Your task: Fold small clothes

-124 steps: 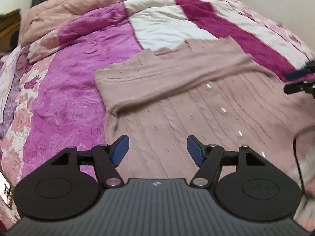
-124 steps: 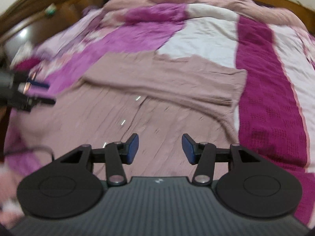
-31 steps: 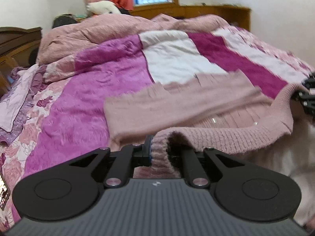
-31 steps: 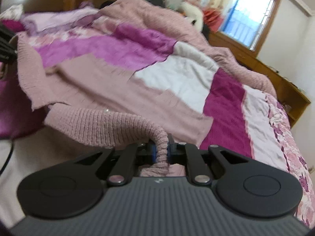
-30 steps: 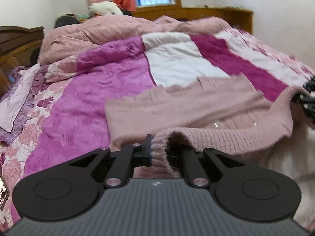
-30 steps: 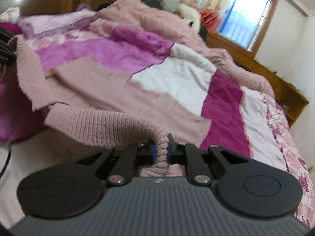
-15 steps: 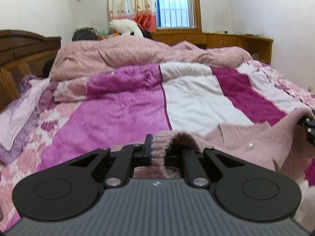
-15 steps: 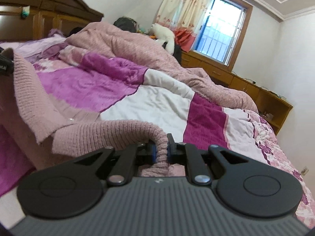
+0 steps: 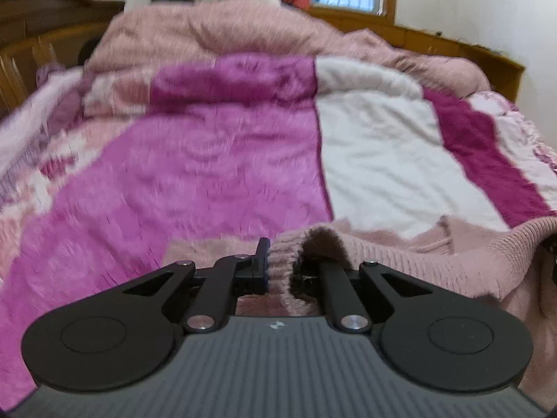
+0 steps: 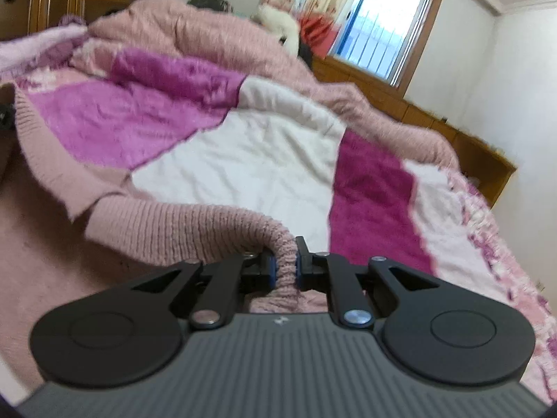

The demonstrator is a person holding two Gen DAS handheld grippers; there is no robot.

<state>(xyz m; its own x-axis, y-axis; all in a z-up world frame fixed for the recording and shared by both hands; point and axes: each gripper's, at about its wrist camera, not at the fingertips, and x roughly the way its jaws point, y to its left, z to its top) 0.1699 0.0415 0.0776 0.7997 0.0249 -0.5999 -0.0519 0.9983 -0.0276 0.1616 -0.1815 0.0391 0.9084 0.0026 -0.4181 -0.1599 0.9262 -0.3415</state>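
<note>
Both grippers are clamped on the ribbed hem of a dusty-pink knit sweater (image 10: 167, 223); the left gripper (image 9: 281, 264) pinches one corner, the right gripper (image 10: 284, 267) the other; the knit hangs stretched between them above the pink, white and magenta patchwork quilt (image 9: 216, 174).

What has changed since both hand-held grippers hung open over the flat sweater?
Both have closed on the ribbed edge of the pink sweater: the left hand-held gripper and the right hand-held gripper each pinch a corner. They have lifted that edge and carried it across the bed toward the headboard, folding the sweater over itself. The patchwork quilt lies as before.
</note>
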